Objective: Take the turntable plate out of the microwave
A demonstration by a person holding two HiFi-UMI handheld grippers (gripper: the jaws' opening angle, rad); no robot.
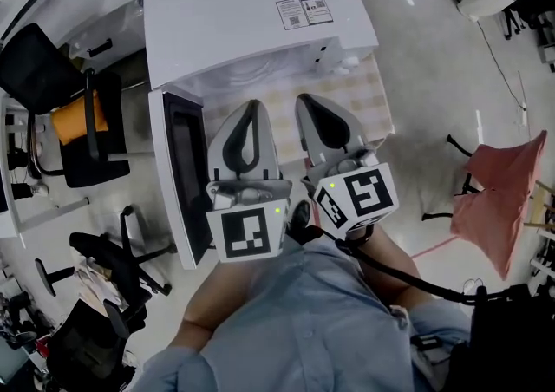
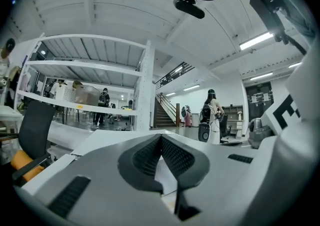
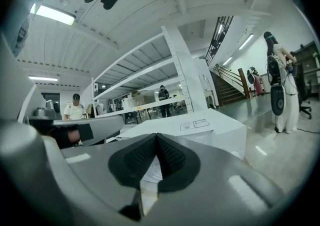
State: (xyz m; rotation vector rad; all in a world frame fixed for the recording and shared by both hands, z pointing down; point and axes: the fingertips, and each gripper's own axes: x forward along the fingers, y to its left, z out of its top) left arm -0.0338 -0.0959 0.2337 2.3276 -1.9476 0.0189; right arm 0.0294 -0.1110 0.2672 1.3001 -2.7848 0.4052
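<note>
Approach stage: an operator faces a white microwave point(image 1: 251, 9) on a check-clothed worktop point(image 1: 368, 100), with nothing lifted out yet. The dark-windowed door point(image 1: 184, 173) stands swung open at 9 o'clock of the operator's hands.

Just beside the door, the left tool point(image 1: 251, 108) points toward the oven mouth at 12 o'clock. Its own view shows the jaws pressed together at the tip, with nothing between them point(image 2: 161, 137). Close at its 3 o'clock, the right tool point(image 1: 305, 102) aims the same way, its jaws likewise closed and empty point(image 3: 156, 136).

The turntable plate appears in no view. It is judged to lie inside the cavity, hidden beneath the oven's top panel.

The step in hand looks like the reach toward the open cavity. The next move probably calls for at least one tool to spread its jaws, enter low and level, and take the plate by its rim without tipping it off its hub.

Counted: one microwave, one open door, two tools, no plate in sight.
</note>
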